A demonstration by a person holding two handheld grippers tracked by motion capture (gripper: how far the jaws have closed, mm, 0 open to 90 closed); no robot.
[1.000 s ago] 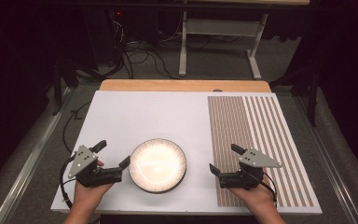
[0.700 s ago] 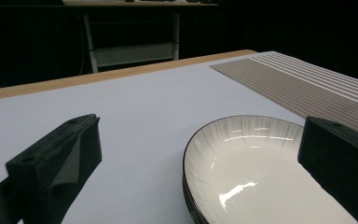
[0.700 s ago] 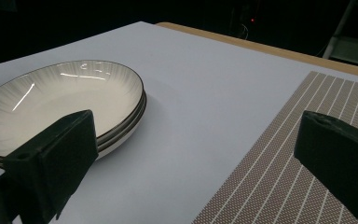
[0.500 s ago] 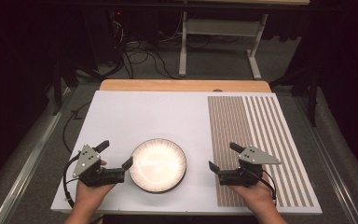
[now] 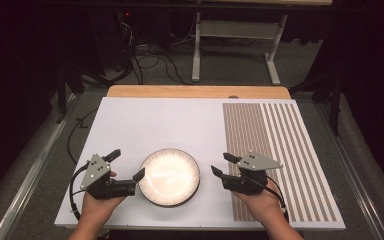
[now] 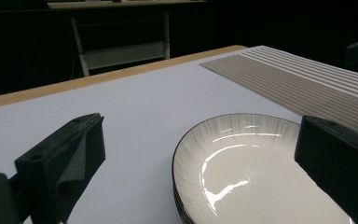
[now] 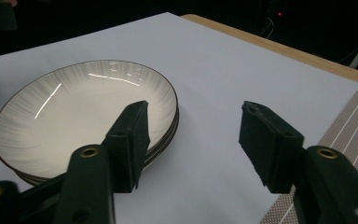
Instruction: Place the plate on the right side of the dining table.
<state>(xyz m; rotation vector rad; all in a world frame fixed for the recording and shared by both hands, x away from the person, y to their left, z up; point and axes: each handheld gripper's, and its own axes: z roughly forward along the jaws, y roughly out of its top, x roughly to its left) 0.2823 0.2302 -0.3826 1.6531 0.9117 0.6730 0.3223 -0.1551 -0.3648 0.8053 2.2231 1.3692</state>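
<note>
Flanking the plates (image 5: 169, 176) from above: L gripper (image 5: 127, 166) and R gripper (image 5: 223, 164), both spread, sitting mid-desk (image 5: 180, 120). L gripper view: fingers straddling the rim. R gripper view: fingers just been closing (nothing between), probably sizing for the stack's edge.

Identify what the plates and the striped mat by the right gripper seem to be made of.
Plates: likely glazed ceramic, with glossy white faces showing sharp light reflections, fine radial grey lines and dark rims; several appear stacked. Striped mat: matte, finely textured, possibly woven vinyl or fabric; unclear.
</note>
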